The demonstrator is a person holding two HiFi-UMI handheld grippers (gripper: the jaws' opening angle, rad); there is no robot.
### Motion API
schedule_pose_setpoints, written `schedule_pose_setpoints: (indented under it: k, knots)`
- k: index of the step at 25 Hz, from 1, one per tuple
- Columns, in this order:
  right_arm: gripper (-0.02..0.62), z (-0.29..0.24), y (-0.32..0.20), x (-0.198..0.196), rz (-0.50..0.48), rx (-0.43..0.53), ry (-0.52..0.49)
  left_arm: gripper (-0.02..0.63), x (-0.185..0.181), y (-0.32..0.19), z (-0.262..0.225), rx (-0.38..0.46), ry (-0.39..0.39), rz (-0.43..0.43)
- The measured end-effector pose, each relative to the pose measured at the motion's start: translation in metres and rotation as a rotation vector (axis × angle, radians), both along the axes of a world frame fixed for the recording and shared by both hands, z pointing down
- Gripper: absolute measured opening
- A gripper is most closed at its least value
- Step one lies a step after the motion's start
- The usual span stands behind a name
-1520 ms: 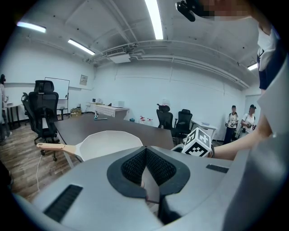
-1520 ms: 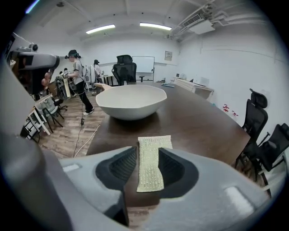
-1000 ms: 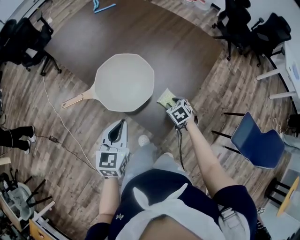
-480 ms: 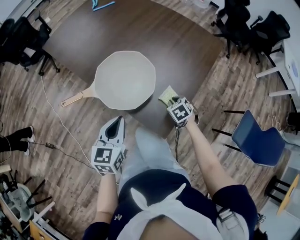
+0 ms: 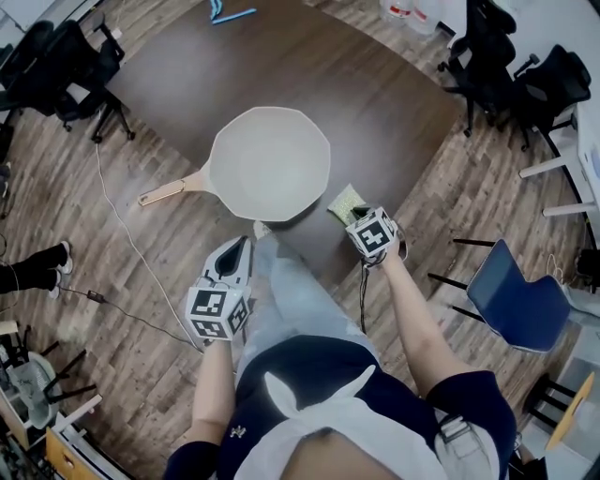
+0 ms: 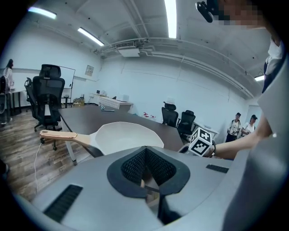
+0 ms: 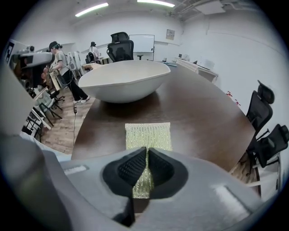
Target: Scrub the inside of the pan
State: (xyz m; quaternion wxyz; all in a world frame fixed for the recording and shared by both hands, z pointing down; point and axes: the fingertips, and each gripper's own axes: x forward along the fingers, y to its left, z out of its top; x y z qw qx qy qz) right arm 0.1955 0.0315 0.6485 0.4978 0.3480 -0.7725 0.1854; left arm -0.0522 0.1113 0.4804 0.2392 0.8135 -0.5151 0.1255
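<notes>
The white pan (image 5: 270,164) with a wooden handle (image 5: 173,190) sits on the dark table (image 5: 309,75) near its front edge. A yellow-green scrub pad (image 5: 343,201) lies flat to the pan's right. My right gripper (image 5: 356,216) points steeply down at it. Its jaws have just been closing, and in the right gripper view they are shut on the near end of the scrub pad (image 7: 148,133), with the pan (image 7: 122,81) just beyond. My left gripper (image 5: 242,247) hangs off the table's edge, below the pan. In the left gripper view it (image 6: 145,151) is shut on nothing, and the pan (image 6: 122,137) lies ahead.
Black office chairs (image 5: 511,56) stand right of the table and at the far left (image 5: 66,66). A blue chair (image 5: 520,291) is close on my right. A cable (image 5: 122,244) runs over the wood floor. A turquoise item (image 5: 230,14) lies at the table's far end.
The left gripper has shifted a little beside the table's front edge. The right gripper stays in place over the scrub pad.
</notes>
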Motion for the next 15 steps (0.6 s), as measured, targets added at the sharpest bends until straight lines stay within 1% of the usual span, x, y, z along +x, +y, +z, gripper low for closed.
schedule_pose_setpoints:
  k: [2,4,6,9,12,15]
  knots:
    - [0.011,-0.005,-0.005,-0.003,0.021,0.018,-0.037,0.005,-0.007,-0.006,0.001,0.002,-0.008,-0.008]
    - [0.011,-0.006,-0.003,-0.007,0.035,0.016,-0.081,0.005,-0.013,-0.009,0.004,0.002,-0.008,-0.014]
    - [0.011,-0.008,-0.003,-0.008,0.068,0.011,-0.114,0.005,-0.019,-0.014,0.008,-0.003,-0.007,-0.022]
    - [0.011,-0.022,-0.014,-0.013,0.108,0.044,-0.159,0.005,-0.032,-0.021,0.020,-0.018,-0.011,-0.018]
    - [0.011,-0.043,-0.020,-0.018,0.106,0.088,-0.175,0.005,-0.037,-0.017,0.033,-0.050,-0.035,0.016]
    - [0.011,-0.079,-0.031,-0.027,0.070,0.155,-0.198,0.005,-0.042,-0.016,0.038,-0.064,-0.049,0.020]
